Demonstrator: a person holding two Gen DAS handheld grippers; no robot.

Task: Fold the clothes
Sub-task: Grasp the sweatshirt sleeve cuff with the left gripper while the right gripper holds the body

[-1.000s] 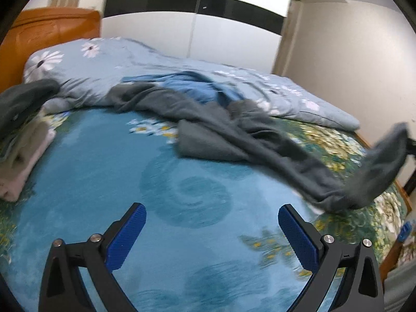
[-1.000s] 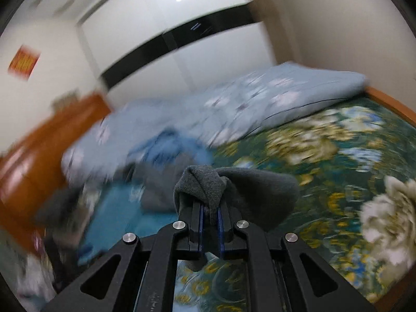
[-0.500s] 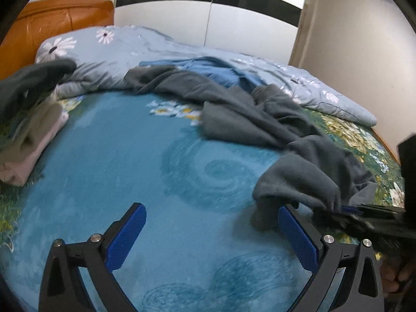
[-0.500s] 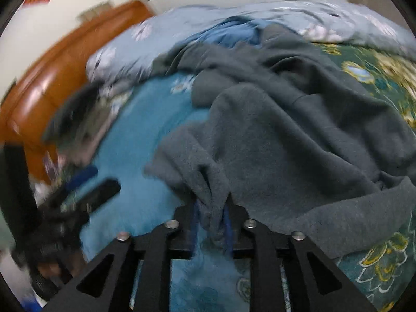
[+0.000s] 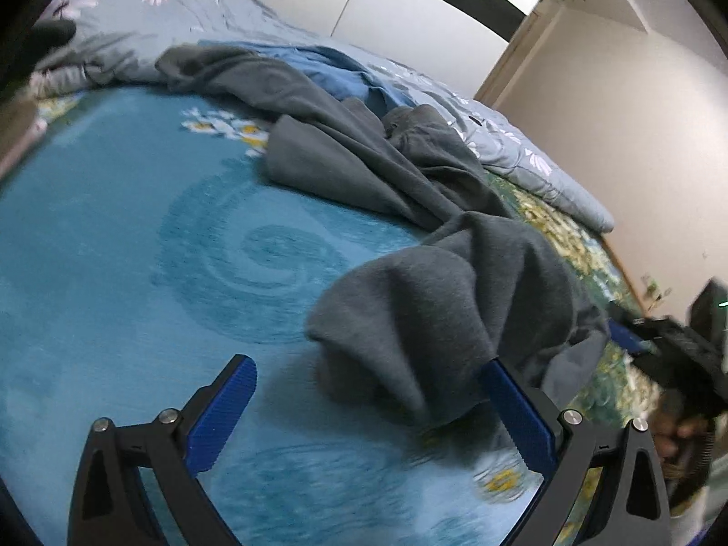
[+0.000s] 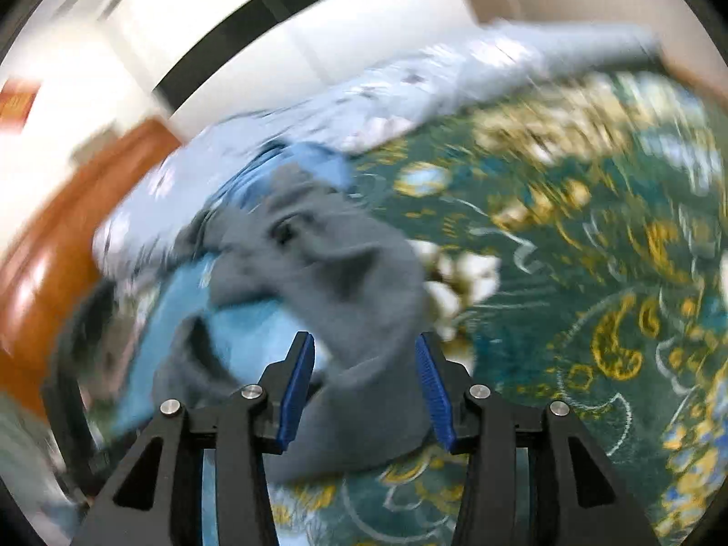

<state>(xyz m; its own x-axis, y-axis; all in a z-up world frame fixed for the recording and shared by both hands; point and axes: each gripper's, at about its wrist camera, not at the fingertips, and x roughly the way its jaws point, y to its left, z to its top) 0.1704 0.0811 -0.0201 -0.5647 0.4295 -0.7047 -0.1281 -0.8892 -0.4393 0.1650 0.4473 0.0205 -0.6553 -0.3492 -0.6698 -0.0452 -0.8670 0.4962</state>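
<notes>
A dark grey fleece garment [image 5: 364, 168] sprawls across the blue flowered bedspread [image 5: 136, 236]. Its near end is bunched in a heap [image 5: 437, 309]. My left gripper [image 5: 366, 364] stands wide open just above the bedspread. The heap's lower edge lies between its blue pads [image 5: 223, 409] and covers the right pad's tip. In the blurred right wrist view, my right gripper [image 6: 363, 341] has its jaws opening, and a fold of the grey garment [image 6: 327, 273] lies loose between its pads [image 6: 298, 386]. The right gripper [image 5: 673, 346] also shows at the left wrist view's right edge, held by a hand [image 5: 678, 432].
A pale blue flowered quilt [image 5: 523, 154] and a blue garment [image 5: 327, 68] lie bunched at the back of the bed. A white wardrobe with a black stripe [image 5: 409, 13] stands behind. A wall [image 5: 637, 136] runs along the bed's right side. An orange wooden headboard [image 6: 54, 236] stands at the left.
The right gripper swung the garment's end down onto the bed beside the left gripper, and its jaws went from shut on the cloth to apart. The left gripper sank closer to the heap.
</notes>
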